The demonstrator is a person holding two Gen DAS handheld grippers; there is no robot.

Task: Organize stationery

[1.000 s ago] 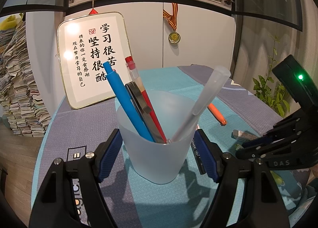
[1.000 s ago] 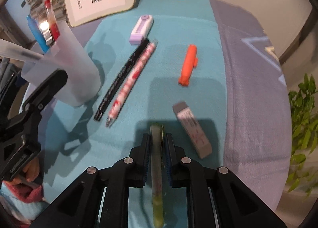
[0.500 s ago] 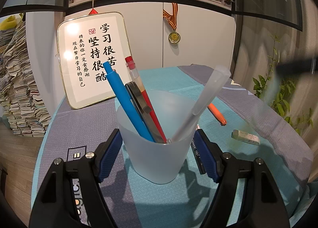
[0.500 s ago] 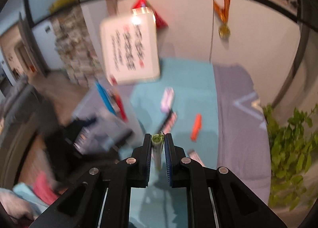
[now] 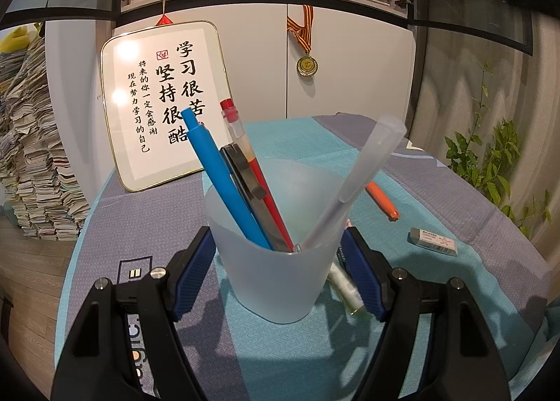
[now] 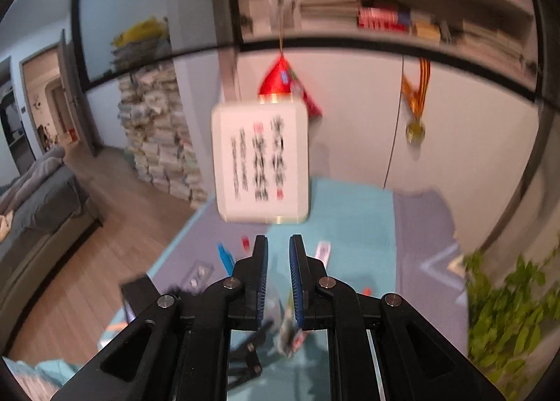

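Right gripper (image 6: 278,243): jaws narrow, pinching a pale green patterned pen (image 6: 289,325). The pen shows only as a blurred sliver low between the pads, so the grip is probable rather than crisp. Its long axis looks roughly in line with the fingers and nothing pokes past the fingertips; which end leads, cannot tell. Below the gripper in this view, the tops of a blue pen (image 6: 224,255) and a red-capped pen (image 6: 246,241) stick up, and the teal cloth-covered table (image 6: 350,226) lies under them. Left gripper (image 5: 276,243): blue pads clamp both sides of the frosted translucent plastic cup (image 5: 276,282), which stands upright on the table, steadied. In the cup the blue pen, a black pen (image 5: 241,170) and the red-capped pen lean left, and a clear frosted pen (image 5: 364,163) leans right. Loose on the table: a white-and-green pen (image 5: 344,282) just beside the right pad, an orange marker (image 5: 381,201), a white eraser (image 5: 434,236). Step, as judged: carrying the held pen to the cup. Next move needs the pen brought over the rim, tipped near upright, lower end aimed into the free gap between the leaning pens, then released while the left gripper holds the cup steady.
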